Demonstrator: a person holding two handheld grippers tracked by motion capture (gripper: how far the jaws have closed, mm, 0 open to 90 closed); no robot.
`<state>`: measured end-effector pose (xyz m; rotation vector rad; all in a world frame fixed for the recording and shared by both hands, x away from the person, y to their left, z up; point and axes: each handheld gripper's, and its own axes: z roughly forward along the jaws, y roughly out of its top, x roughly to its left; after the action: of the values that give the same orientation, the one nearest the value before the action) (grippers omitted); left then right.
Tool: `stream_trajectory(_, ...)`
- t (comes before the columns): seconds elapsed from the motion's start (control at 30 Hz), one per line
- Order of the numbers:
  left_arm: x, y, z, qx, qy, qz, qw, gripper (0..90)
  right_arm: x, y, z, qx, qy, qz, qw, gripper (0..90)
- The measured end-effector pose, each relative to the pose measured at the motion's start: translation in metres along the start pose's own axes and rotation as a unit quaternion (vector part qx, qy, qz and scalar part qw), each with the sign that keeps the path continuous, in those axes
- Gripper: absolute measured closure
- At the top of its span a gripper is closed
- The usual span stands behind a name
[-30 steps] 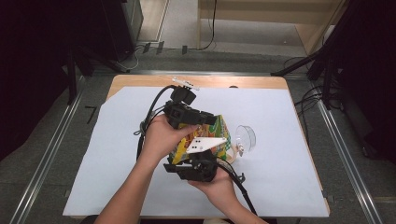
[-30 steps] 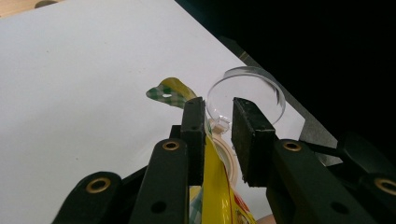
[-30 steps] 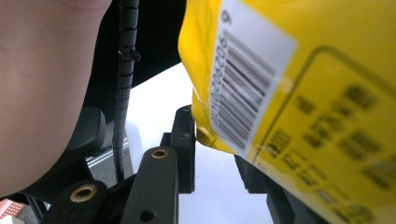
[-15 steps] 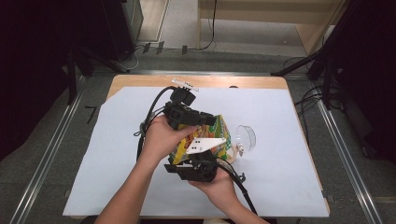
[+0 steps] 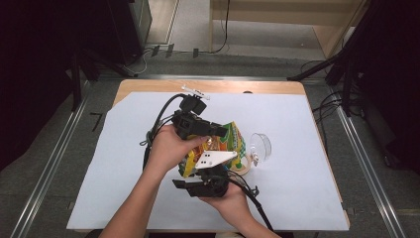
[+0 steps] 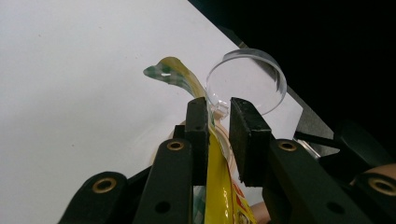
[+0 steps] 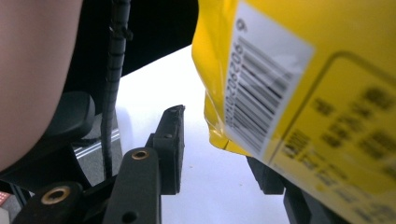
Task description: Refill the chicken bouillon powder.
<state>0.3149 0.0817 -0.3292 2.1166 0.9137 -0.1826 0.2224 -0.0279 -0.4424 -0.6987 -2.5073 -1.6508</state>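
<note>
Left gripper [image 6: 218, 119]: jaws narrowly spread, yellow snack bag [image 6: 219, 182] standing between them against the left jaw; gap visible beside the right jaw; jaws just closing a little.
Right gripper [image 7: 219, 154]: jaws spread, just opening; left jaw free above the paper, right jaw half hidden behind the bag's barcoded lower corner; contact not determinable.
Left hand [image 5: 168, 148]: wrapped around the left gripper, above the table's middle.
Right hand [image 5: 225, 198]: under the right gripper, near the front edge.
Yellow snack bag [image 5: 220, 146]: raised between both grippers, green-patterned top toward the far right.
Clear plastic cup [image 5: 261, 147]: on its side just right of the bag, mouth facing the camera.
Surface: white paper sheet [image 5: 297, 188] covering a wooden table [image 5: 148, 85]; bare wood along the far edge.
Room: grey carpet floor [image 5: 49, 148], metal rails on both sides, cables and dark stands beyond the table.
</note>
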Motion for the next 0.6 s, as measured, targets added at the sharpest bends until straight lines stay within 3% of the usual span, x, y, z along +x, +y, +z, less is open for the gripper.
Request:
stream_trajectory(0.37, 0.006, -0.005, -0.003, 0.013, -0.007, -0.01, 0.9998, 82.8, -0.002, -0.009, 0.007, 0.009, 0.0, 0.005, 0.9999, 57.0)
stream_trajectory(0.6, 0.012, -0.011, -0.007, 0.017, -0.031, -0.014, 0.9993, 85.5, 0.0, -0.013, 0.012, 0.018, -0.005, -0.002, 0.9998, 53.1)
